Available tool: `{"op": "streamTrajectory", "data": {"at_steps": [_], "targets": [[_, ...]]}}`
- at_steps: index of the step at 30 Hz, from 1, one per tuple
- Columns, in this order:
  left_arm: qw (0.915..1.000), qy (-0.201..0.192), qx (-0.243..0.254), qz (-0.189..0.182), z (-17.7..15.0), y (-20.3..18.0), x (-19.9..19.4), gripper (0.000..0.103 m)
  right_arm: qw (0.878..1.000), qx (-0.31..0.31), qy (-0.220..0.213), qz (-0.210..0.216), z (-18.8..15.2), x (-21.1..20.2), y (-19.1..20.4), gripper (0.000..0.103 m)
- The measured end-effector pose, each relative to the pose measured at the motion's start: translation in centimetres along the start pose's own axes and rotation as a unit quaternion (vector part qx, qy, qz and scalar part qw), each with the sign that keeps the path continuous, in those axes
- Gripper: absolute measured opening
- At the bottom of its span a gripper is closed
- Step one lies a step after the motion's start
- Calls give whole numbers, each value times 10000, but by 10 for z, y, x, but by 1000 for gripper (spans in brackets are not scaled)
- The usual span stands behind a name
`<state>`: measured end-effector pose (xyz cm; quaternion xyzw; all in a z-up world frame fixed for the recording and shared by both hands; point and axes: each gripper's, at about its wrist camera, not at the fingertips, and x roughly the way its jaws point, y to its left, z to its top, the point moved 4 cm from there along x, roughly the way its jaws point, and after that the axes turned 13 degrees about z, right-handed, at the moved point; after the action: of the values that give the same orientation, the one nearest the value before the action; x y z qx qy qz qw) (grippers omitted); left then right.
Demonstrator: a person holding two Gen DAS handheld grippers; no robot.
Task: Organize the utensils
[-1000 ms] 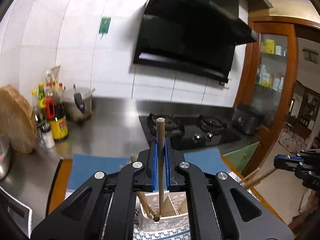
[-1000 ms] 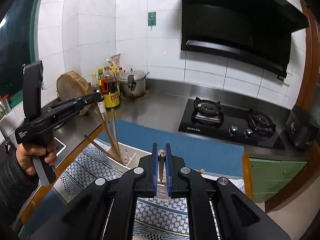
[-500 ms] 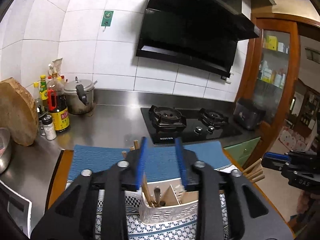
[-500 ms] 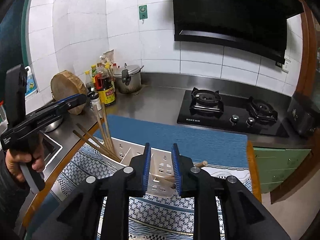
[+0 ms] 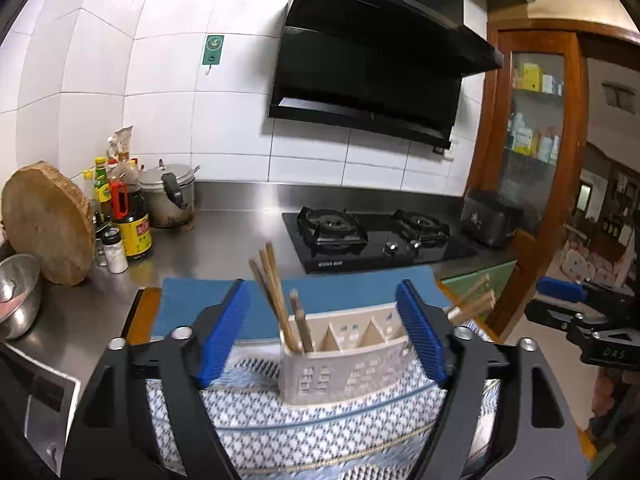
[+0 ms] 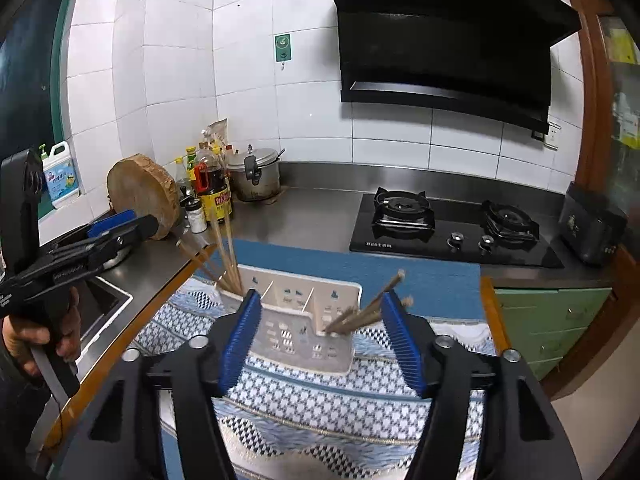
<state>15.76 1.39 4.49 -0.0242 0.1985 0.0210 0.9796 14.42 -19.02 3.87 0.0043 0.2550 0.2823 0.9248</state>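
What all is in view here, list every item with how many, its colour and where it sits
slotted plastic utensil caddy: one, cream, on the patterned cloth
wooden chopsticks: two bundles, brown, leaning in the caddy's left end and right end
patterned cloth: one, blue and white, under the caddy
ribbed mat: one, blue, behind the cloth
gas hob: one, black, two burners, on the steel counter
range hood: one, black, on the tiled wall
round wooden chopping block: one, brown, leaning at left
sauce bottles: several, mixed colours, beside the block
lidded metal pot: one, silver, by the wall
left gripper: black with blue pads, jaws opening, nothing gripped
right gripper: same, jaws opening, nothing gripped
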Motion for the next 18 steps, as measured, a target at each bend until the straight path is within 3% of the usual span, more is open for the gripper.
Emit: {"op": "streamTrajectory", "data": {"at_steps": [8, 18], "targets": [[9996, 139, 164, 197, -35, 0, -26, 95, 9998, -49, 72, -190, -33, -9, 18, 84], [9980, 117, 195, 586, -54, 6, -47, 98, 9991, -39, 184, -373, -58, -11, 25, 89]]}}
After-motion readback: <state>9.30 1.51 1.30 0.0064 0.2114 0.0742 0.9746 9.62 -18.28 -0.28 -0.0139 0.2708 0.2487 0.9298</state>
